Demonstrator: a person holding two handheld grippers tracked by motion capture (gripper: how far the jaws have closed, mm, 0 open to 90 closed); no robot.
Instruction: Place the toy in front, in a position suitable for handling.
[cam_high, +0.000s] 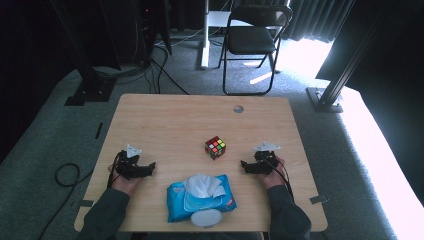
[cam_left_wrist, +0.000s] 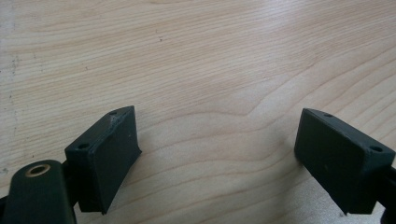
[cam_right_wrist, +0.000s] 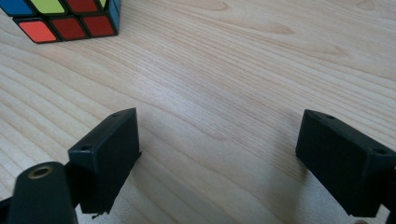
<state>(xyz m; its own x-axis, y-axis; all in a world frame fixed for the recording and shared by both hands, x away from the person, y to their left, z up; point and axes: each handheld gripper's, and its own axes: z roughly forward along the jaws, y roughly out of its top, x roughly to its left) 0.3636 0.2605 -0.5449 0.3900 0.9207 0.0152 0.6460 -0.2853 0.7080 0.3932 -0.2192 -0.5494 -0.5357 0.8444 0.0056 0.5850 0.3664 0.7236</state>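
I see the cube (cam_high: 215, 147) resting on the wooden table (cam_high: 170, 125), right of centre, beyond the wipes pack (cam_high: 200, 197) and apart from it. It is a black-framed puzzle cube with scrambled stickers: red, orange, yellow and green on the faces I can make out in the high view. It sits flat on one face, turned corner-on to me. In the right gripper view, its lower rows show red, orange, yellow-green and blue squares (cam_right_wrist: 65, 18).
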